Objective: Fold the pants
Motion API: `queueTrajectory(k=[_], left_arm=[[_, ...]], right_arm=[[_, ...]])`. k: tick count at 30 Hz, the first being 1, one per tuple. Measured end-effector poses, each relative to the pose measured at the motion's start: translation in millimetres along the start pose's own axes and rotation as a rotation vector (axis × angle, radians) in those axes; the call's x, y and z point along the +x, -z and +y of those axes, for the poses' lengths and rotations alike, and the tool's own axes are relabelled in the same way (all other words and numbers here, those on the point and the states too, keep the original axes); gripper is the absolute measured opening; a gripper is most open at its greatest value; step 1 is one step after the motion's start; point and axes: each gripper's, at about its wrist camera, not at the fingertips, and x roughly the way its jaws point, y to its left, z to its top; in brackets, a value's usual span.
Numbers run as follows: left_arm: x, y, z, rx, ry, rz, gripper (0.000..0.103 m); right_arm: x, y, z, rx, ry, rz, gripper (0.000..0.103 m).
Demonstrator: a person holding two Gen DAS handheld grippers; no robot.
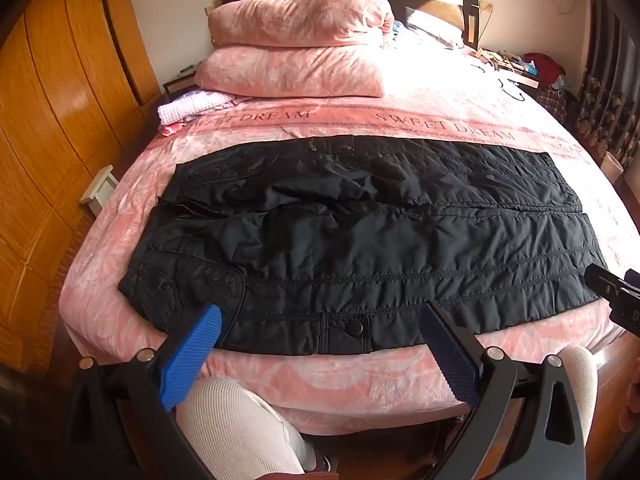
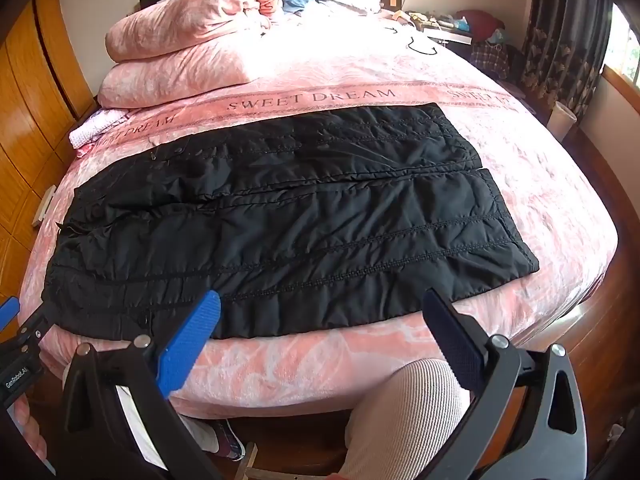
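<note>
Black quilted pants (image 1: 360,232) lie flat across the pink bed, waistband to the left, leg cuffs to the right, both legs side by side. They also show in the right wrist view (image 2: 280,216). My left gripper (image 1: 320,316) is open and empty, hovering at the near edge of the pants by the waist and a snap tab. My right gripper (image 2: 320,304) is open and empty, just above the near edge of the front leg, toward the cuffs. Its tip shows at the right of the left wrist view (image 1: 612,292).
The bed (image 1: 340,380) has a pink "SWEET DREAM" cover. Two pink pillows (image 1: 296,48) are stacked at the head, with a folded white cloth (image 1: 192,106) beside them. A wooden wardrobe (image 1: 60,120) stands left. A cluttered nightstand (image 2: 452,24) and curtains are at the right. My knees are at the bed's near edge.
</note>
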Motion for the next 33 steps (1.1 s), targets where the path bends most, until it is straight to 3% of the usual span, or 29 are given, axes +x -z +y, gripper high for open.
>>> queueTrajectory(k=[33], left_arm=[[0, -1, -3, 0.01, -0.007, -0.007, 0.099]], right_arm=[[2, 0, -9, 0.017, 0.002, -0.017, 0.101]])
